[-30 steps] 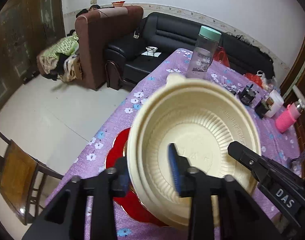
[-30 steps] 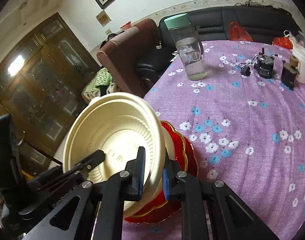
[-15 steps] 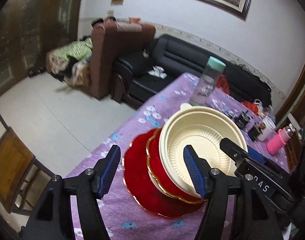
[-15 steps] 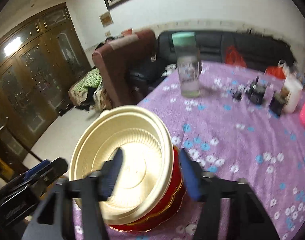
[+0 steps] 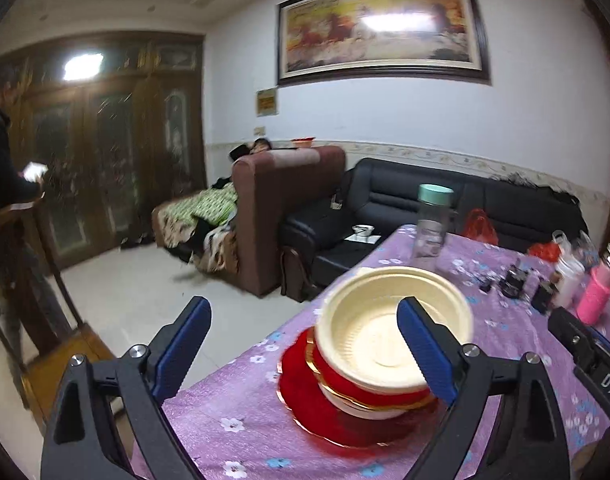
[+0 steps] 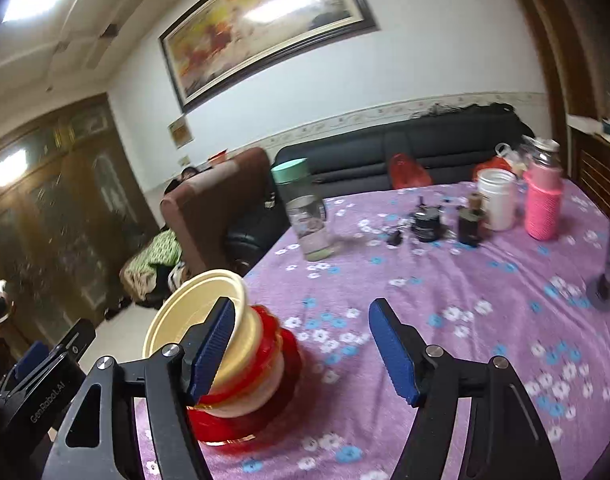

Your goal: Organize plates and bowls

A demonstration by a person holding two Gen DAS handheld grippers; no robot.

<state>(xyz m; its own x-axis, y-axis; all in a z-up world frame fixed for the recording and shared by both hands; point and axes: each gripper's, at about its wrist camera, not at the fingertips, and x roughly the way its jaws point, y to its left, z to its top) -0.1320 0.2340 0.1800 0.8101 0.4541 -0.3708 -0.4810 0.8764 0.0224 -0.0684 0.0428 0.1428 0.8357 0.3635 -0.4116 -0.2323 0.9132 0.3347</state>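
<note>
A stack of red and cream plates and bowls (image 5: 361,396) (image 6: 245,396) stands near the table's corner, with a cream bowl (image 5: 377,340) (image 6: 185,328) on top. My left gripper (image 5: 305,344) is pulled back from the stack, its jaws still opening and nothing between them. My right gripper (image 6: 301,344) is also drawn back, jaws opening and empty; its left finger overlaps the stack in the picture but does not press on it.
A purple flowered tablecloth (image 6: 465,300) covers the table. A clear bottle with a green cap (image 6: 305,208), small dark jars (image 6: 425,224), a white cup (image 6: 497,200) and a pink flask (image 6: 543,204) stand farther back. Beyond are a sofa, an armchair, a wooden chair (image 5: 53,364) and a standing person (image 5: 1,184).
Both grippers let go of the cream bowl, which now rests on the stack. Their jaws spread wide and both pulled back and tilted up, showing more of the room.
</note>
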